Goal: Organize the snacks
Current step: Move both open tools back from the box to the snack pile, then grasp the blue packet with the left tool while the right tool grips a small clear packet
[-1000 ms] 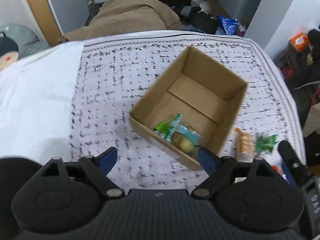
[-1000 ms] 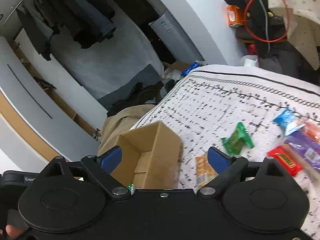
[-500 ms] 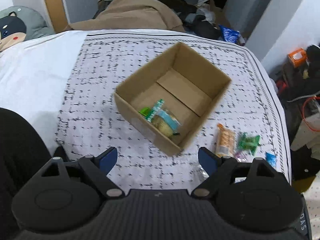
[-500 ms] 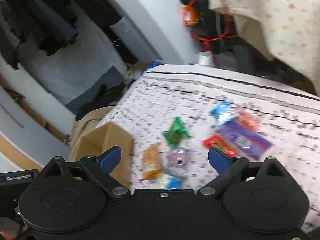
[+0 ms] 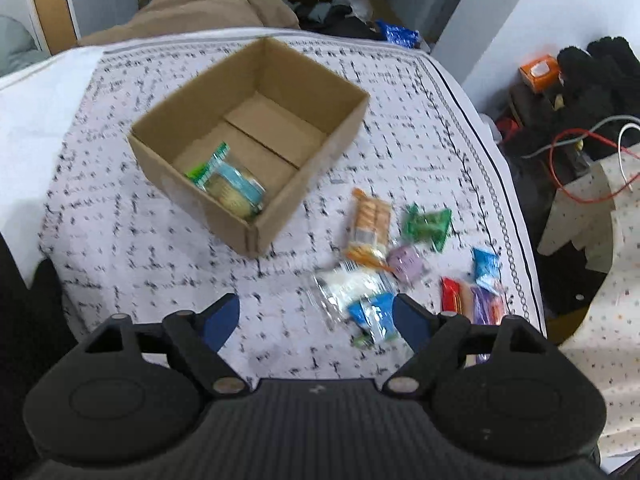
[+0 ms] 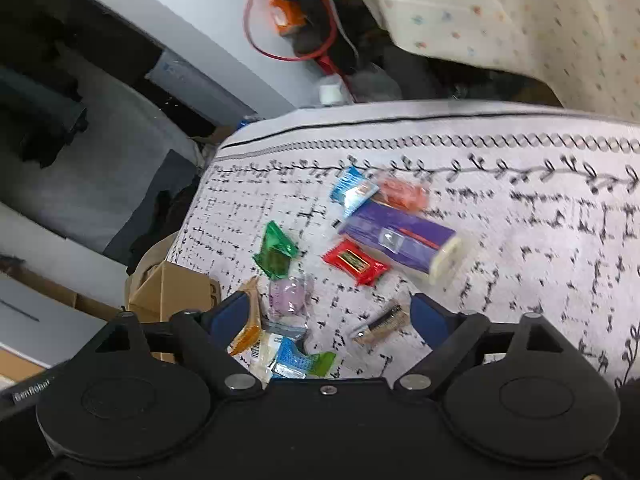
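An open cardboard box (image 5: 280, 92) stands on the patterned cloth and holds a blue-and-green snack pack (image 5: 230, 184). To its right lie loose snacks: an orange cracker pack (image 5: 368, 224), a green packet (image 5: 426, 224), a purple candy (image 5: 406, 262) and a clear-and-blue pack (image 5: 360, 296). My left gripper (image 5: 316, 320) is open and empty above the cloth near that pack. My right gripper (image 6: 330, 316) is open and empty over the snacks: a green packet (image 6: 276, 250), a red bar (image 6: 354, 262), a purple box (image 6: 400, 238), a blue packet (image 6: 352, 186).
The cloth (image 5: 120, 216) ends at a bordered edge (image 6: 440, 120) with cables and an orange item (image 6: 286, 16) beyond. A brown blanket (image 5: 208, 4) lies behind the box. A dotted fabric (image 6: 520, 12) hangs at the upper right.
Both grippers swung right, from over the box toward the loose snacks. The box has shifted left in the left wrist view; more snacks now show. Both stay open.
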